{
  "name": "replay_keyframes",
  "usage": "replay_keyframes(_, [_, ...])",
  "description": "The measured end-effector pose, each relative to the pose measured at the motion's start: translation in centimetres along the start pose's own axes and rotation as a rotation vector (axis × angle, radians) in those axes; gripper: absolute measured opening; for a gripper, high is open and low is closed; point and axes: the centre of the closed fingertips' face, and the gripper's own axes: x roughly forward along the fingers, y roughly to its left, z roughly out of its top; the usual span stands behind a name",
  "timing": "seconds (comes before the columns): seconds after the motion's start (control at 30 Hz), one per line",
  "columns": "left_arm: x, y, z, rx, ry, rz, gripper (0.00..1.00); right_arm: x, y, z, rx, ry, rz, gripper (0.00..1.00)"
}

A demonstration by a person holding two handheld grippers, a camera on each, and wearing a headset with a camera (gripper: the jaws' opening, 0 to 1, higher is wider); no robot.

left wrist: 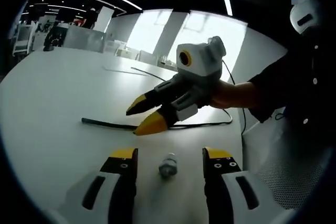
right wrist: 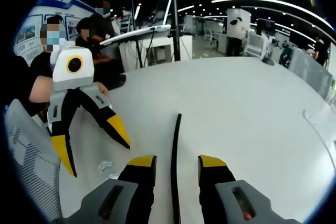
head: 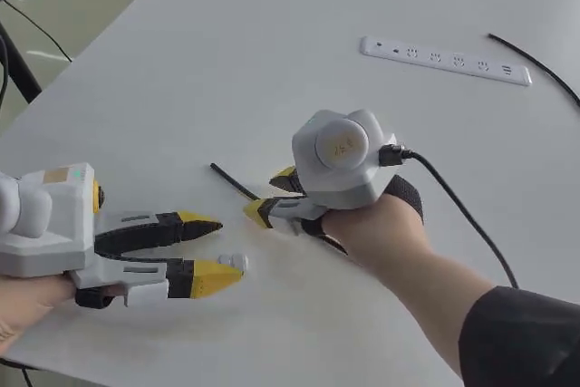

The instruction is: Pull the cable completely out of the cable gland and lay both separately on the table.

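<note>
1. Left tool (head: pixel 224 247): jaws wide apart, holding nothing; cable gland (left wrist: pixel 168 165) lies on the counter (head: pixel 227 61) between its tips.
2. Right tool (head: pixel 270 193): jaws parted, gripping nothing; black cable (right wrist: pixel 176 156) lies loose between them, apart from the gland.

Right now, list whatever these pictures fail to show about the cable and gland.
Cable: near end hidden beneath the right claw and hand, head view; cut off by bottom edge, right gripper view.
Cable gland: too small and blurred in all views to read its parts.
</note>
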Motion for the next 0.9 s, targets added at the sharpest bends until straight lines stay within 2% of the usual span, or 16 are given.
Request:
replay_keyframes(0.07, [-0.1, 0.0, 0.4, 0.0, -0.011, 0.008, 0.54, -0.6, -0.3, 0.1, 0.002, -0.009, -0.011, 0.32])
replay_keyframes(0.1, [-0.1, 0.0, 0.4, -0.005, -0.012, 0.011, 0.59, -0.7, -0.3, 0.0, 0.004, -0.009, -0.013, 0.35])
replay_keyframes(0.13, [0.0, 0.1, 0.6, -0.035, -0.016, 0.021, 0.68, -1.1, -0.6, -0.1, 0.014, -0.008, -0.019, 0.37])
replay_keyframes(0.17, [0.0, 0.5, 0.7, -0.044, -0.017, 0.045, 0.82, -1.6, -0.8, -0.3, 0.024, 0.001, -0.024, 0.4])
replay_keyframes(0.2, [0.0, 0.5, 0.8, -0.032, -0.02, 0.052, 0.87, -2.0, -1.1, -0.3, 0.025, -0.001, -0.034, 0.43])
replay_keyframes(0.27, [-0.3, 0.5, 1.2, -0.015, -0.027, 0.057, 0.86, -2.9, -1.6, -0.8, 0.04, 0.003, -0.049, 0.48])
replay_keyframes(0.37, [-0.3, 0.4, 1.7, -0.011, -0.019, 0.063, 0.87, -4.5, -2.5, -1.1, 0.061, 0.0, -0.077, 0.47])
replay_keyframes(0.47, [-0.3, -0.1, 2.5, -0.002, -0.026, 0.055, 0.87, -5.8, -3.3, -1.2, 0.095, -0.012, -0.102, 0.58])
replay_keyframes(0.53, [-0.2, -0.3, 3.0, 0.001, -0.032, 0.054, 0.91, -6.9, -3.5, -1.2, 0.085, -0.022, -0.116, 0.62])
replay_keyframes(0.6, [-0.2, -0.6, 3.4, 0.012, -0.036, 0.043, 0.89, -8.1, -3.6, -1.5, 0.085, -0.017, -0.131, 0.64])
replay_keyframes(0.7, [-0.2, -0.7, 3.7, 0.012, -0.036, 0.042, 0.93, -9.5, -4.0, -1.9, 0.101, -0.024, -0.148, 0.75])
replay_keyframes(0.73, [-0.2, -0.8, 3.8, 0.014, -0.034, 0.041, 0.94, -10.3, -4.5, -1.7, 0.098, -0.049, -0.177, 0.81])
replay_keyframes(0.77, [-0.2, -0.9, 3.8, 0.014, -0.033, 0.041, 0.95, -10.6, -4.5, -1.9, 0.101, -0.042, -0.182, 0.85])
replay_keyframes(0.8, [-0.2, -1.1, 4.0, 0.013, -0.037, 0.039, 0.97, -11.6, -4.8, -2.7, 0.108, -0.009, -0.202, 0.86])
replay_keyframes(0.87, [-0.3, -1.8, 4.8, 0.052, -0.071, 0.022, 0.94, -12.7, -5.0, -2.8, 0.133, -0.034, -0.222, 0.94])
replay_keyframes(0.9, [-0.4, -1.8, 4.9, 0.047, -0.069, 0.026, 0.94, -13.1, -5.3, -3.0, 0.142, -0.034, -0.241, 1.0])
